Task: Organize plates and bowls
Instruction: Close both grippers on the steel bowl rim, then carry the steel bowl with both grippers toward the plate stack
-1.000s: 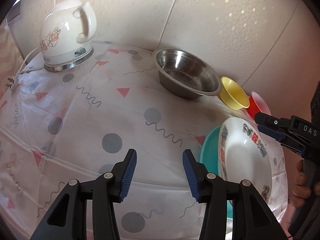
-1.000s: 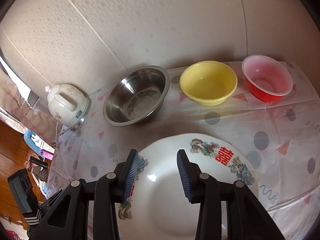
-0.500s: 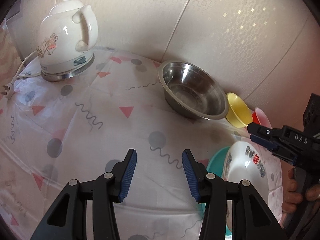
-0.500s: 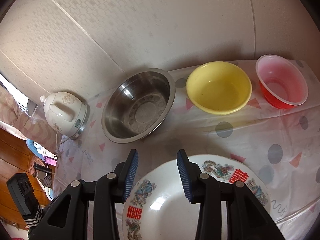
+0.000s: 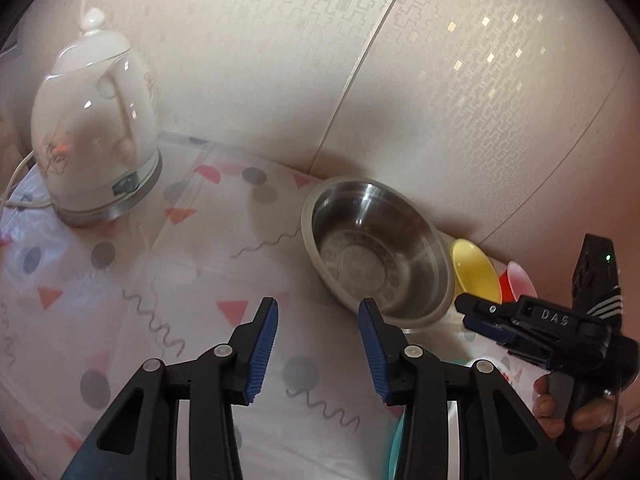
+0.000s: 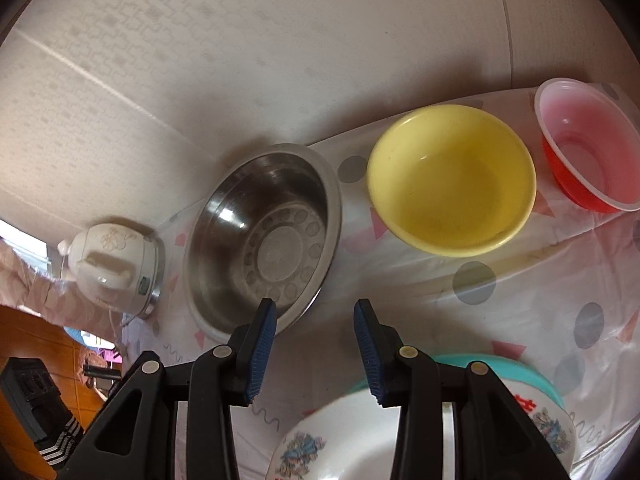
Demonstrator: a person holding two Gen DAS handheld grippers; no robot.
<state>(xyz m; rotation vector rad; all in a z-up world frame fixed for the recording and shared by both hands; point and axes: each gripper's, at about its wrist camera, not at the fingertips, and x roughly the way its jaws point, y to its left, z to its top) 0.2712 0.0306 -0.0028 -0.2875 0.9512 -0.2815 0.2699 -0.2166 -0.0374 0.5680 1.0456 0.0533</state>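
Along the far wall, a row of bowls on the surface [image 6: 520,300], draped in glossy plastic printed with grey dots, pink triangles and squiggles: round stainless steel bowl [image 6: 264,240] with a ring-embossed base, smooth yellow bowl [image 6: 452,180] just right of it, translucent red bowl [image 6: 588,148] farthest right. At the near edge, white porcelain plate [image 6: 344,444] with painted motifs and red characters, stacked on a teal plate [image 6: 520,368]. Far left, glazed white kettle [image 5: 92,136] on a metal base.

Left hand-held gripper [image 5: 318,344] angled down over bare cloth, jaws closing, nothing between. Right hand-held gripper [image 6: 314,346] tilted down near the steel bowl's rim, jaws apart and empty; fingers [image 5: 560,412] wrapped round its handle, marked "DAS".
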